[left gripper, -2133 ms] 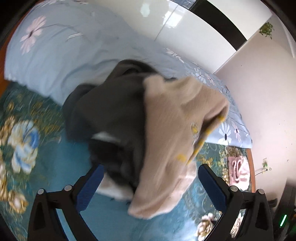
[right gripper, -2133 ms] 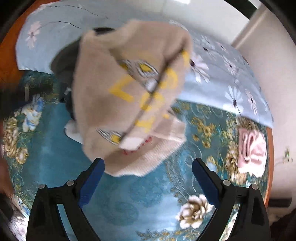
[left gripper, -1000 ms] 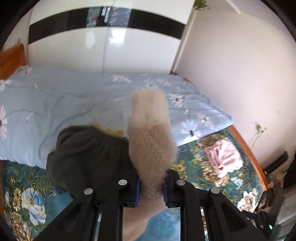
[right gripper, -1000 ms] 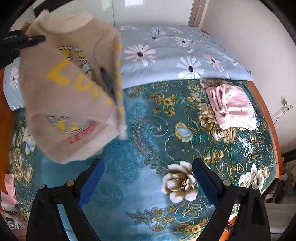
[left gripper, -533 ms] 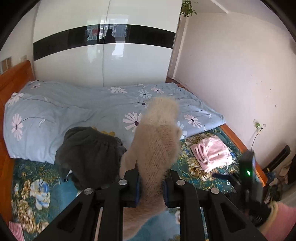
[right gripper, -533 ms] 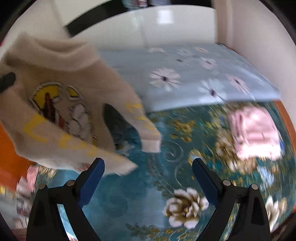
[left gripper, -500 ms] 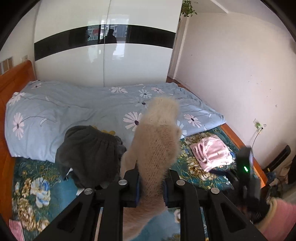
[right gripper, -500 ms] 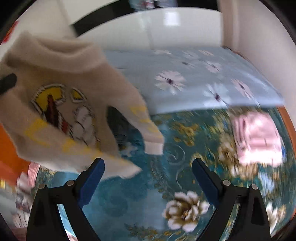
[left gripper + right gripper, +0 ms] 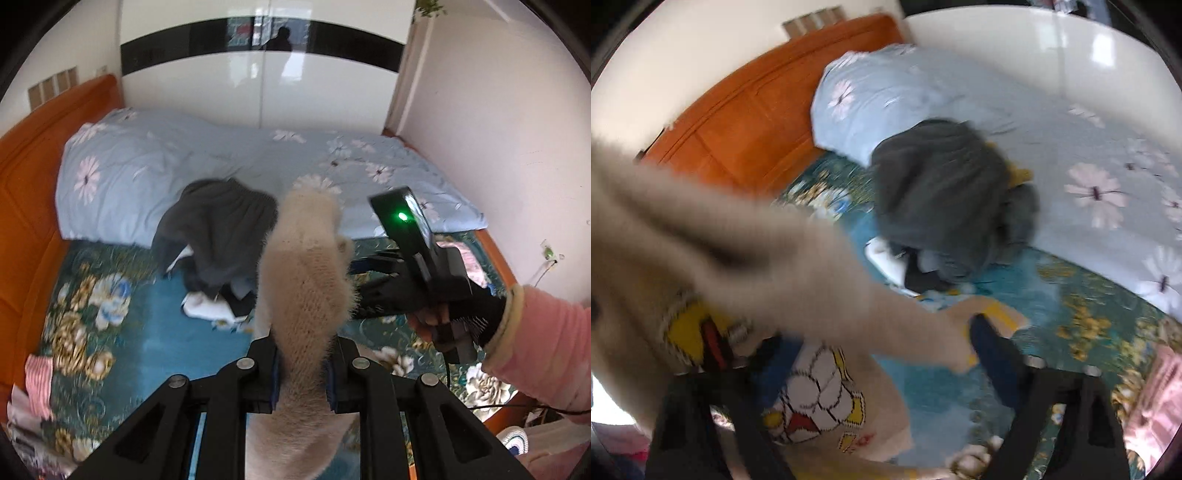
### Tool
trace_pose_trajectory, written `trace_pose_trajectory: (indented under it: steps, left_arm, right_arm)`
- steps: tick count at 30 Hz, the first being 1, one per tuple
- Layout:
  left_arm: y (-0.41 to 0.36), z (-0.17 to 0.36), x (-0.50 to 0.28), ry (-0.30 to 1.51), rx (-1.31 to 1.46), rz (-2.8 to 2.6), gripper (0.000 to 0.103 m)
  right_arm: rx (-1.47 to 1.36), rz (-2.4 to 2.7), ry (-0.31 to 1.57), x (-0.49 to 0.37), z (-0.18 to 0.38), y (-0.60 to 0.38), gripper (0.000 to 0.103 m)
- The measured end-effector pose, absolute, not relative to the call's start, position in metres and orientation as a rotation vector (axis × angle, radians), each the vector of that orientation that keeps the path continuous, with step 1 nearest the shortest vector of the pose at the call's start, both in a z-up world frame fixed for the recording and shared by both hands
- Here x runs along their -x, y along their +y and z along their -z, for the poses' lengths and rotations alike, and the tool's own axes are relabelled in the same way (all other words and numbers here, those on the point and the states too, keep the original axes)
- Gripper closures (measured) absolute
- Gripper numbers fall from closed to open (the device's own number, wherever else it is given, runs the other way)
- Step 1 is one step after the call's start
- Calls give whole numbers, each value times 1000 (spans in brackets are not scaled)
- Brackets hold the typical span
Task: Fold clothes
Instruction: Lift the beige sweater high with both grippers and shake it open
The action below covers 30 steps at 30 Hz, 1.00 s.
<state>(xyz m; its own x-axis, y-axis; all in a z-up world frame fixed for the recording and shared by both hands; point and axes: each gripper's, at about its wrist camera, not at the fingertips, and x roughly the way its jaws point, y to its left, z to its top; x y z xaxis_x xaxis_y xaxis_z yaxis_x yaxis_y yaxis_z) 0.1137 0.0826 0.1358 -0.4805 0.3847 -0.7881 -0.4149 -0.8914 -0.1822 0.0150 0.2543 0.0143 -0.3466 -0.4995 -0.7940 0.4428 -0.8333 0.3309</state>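
A fuzzy beige sweater (image 9: 306, 280) with a cartoon print hangs in the air above the bed. My left gripper (image 9: 301, 373) is shut on its edge. In the left wrist view my right gripper (image 9: 360, 284), held by a hand in a pink sleeve, reaches in from the right to the sweater's side. In the blurred right wrist view the sweater (image 9: 738, 236) drapes across the right gripper (image 9: 879, 354), whose jaws are closing with the cloth and a yellow-trimmed cuff between them. I see no firm pinch there.
A pile of dark grey clothes (image 9: 221, 229) lies on the teal floral bedspread (image 9: 147, 332) against a light blue duvet (image 9: 184, 158). A folded pink garment (image 9: 1160, 398) lies at the bed's right. An orange headboard (image 9: 22, 184) runs along the left, with striped clothes (image 9: 37, 380) below it.
The right gripper has swung left onto the sweater and its jaws have narrowed around the cloth. The left gripper has carried the sweater sideways, and the right hand now shows close beside it.
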Motion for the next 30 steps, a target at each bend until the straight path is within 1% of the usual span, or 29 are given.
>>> trace_pose_trajectory:
  steps: [1,2,3,4,6,9,12,15,17,20,24,28,30]
  left_arm:
    - [79,-132,-115,44,1263,-2368,84]
    - [74,-128,-113,37,1276,-2370,84]
    - [68,-125,-113,31,1287,-2372,84]
    - [61,-122,-114,25,1291,-2374,84]
    - [50,-117,-112,10,1293,-2374,84]
    - [36,-125,-98,-22,1237,-2373,84]
    - [25,-146,-88,-42,1124,-2367,84]
    - [17,-165,-81,-79,1002,-2336,83]
    - [15,-172,-79,-109,949,-2289,83]
    - [18,-169,-85,-114,899,-2201,83]
    - [21,-152,-107,-127,884,-2062,83]
    - [16,-139,-132,-137,922,-1924,83]
    - [11,-140,-138,-140,918,-1867,83]
  right_arm:
    - [-1333,2168,-78,-14,-11,248,50]
    - [-1350,2154,-82,-14,-7,242,57]
    - [-1366,2139,-85,-13,-3,237,74]
    - [-1382,2133,-94,-13,0,233,80]
    - [-1407,2146,-122,-13,5,228,88]
    - [-1379,2230,-187,-12,-11,231,91]
    - [-1300,2370,-254,-3,-53,250,91]
    - [-1190,2513,-227,-6,-104,260,91]
    - [-1123,2605,-178,-24,-138,268,92]
    - [-1074,2712,-157,-57,-168,277,91]
    - [-1102,2816,-162,-116,-177,282,92]
    - [-1237,2830,-234,-165,-163,291,92]
    - [-1300,2815,-253,-185,-165,291,92]
